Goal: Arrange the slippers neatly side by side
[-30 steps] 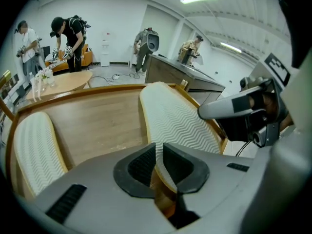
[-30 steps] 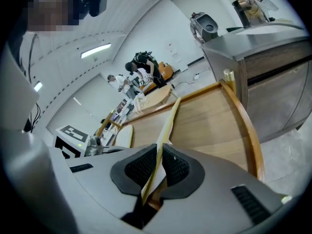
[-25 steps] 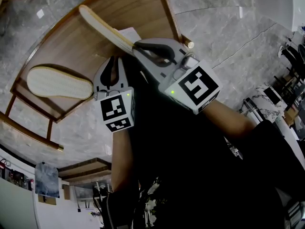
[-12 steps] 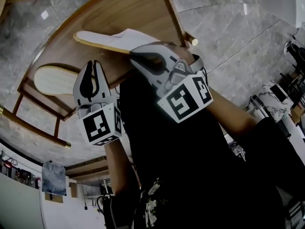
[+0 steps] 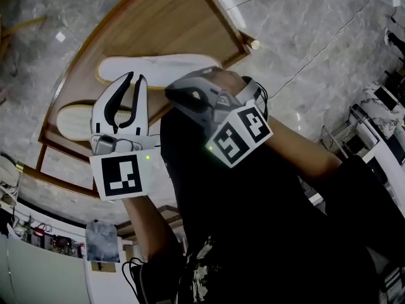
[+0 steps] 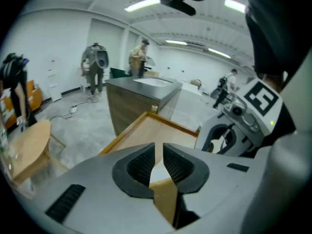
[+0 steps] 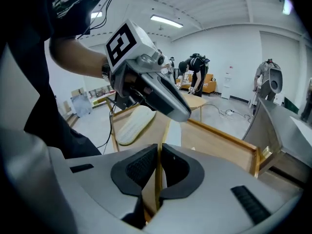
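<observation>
You have two slippers:
- white slipper (image 5: 158,68): pale upper face turned up, tan sole edge, stretched long over the wooden tabletop (image 5: 158,18), one end clamped in your right gripper (image 7: 159,167)
- overturned slipper (image 5: 71,120): ribbed cream sole up, flat on the tabletop, near the first

Slipper (image 5: 149,68) partly behind right claw (image 5: 177,88)
</observation>
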### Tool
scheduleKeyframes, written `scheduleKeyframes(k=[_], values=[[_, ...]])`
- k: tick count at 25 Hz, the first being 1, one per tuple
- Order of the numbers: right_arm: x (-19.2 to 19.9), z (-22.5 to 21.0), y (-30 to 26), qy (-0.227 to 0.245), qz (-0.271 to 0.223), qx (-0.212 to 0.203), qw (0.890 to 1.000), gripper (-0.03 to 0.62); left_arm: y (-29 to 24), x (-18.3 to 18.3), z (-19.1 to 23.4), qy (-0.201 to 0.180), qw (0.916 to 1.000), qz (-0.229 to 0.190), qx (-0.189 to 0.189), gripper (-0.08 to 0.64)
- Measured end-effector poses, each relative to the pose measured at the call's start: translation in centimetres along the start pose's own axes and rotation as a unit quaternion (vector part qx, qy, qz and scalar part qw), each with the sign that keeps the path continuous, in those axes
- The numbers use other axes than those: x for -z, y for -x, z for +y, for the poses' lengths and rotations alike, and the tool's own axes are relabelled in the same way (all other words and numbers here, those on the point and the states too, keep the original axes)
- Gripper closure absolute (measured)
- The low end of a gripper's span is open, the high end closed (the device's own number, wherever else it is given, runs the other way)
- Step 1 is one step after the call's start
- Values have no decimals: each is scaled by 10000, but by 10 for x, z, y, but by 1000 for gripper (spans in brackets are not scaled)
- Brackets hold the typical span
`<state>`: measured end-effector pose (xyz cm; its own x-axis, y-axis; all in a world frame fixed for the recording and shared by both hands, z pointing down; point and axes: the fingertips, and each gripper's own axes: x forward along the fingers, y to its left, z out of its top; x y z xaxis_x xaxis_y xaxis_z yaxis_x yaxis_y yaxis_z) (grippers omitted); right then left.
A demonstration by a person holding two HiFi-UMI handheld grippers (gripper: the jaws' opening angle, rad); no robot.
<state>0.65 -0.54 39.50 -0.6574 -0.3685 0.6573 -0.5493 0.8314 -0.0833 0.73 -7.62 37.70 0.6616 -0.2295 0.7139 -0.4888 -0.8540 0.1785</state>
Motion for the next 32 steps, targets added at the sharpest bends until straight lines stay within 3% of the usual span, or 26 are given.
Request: scheduleKeyframes(k=[3, 6, 10, 14, 19, 23, 26, 29, 32], values=[[6, 10, -6, 141, 130, 24, 9998, 571, -11, 11, -15, -612, 9965, 419, 378, 512], [29, 15, -13, 344, 583, 238, 9974, 571, -13, 14, -21, -639, 9955, 479, 500, 514], [46, -7, -19, 131, 754, 448, 9961, 571, -12, 23, -16, -572, 9956, 545, 500, 517], [58, -28, -24, -450, 1082, 378, 9924, 592, -8, 33, -10, -562, 9955, 595, 468, 517], [63, -34, -33, -975, 1545, 149, 9831, 592, 0, 46, -8, -870, 9922, 835, 331, 520], [53, -35, -30, -1382, 1330, 238, 9811, 592, 0, 43, -10, -1273, 9865, 946, 406, 518], [54, -32, -21, -1732, 1211, 315, 9769, 592, -8, 30, -20, -1382, 9839, 861, 731, 485], [62, -31, -6, -1960, 1187, 425, 9725, 592, -21, 21, -34, -1993, 9698, 1011, 975, 448], [71, -35, 8, -2169, 1166, 715, 9666, 591, -39, 14, -43, -2933, 9401, 1315, 1136, 443]])
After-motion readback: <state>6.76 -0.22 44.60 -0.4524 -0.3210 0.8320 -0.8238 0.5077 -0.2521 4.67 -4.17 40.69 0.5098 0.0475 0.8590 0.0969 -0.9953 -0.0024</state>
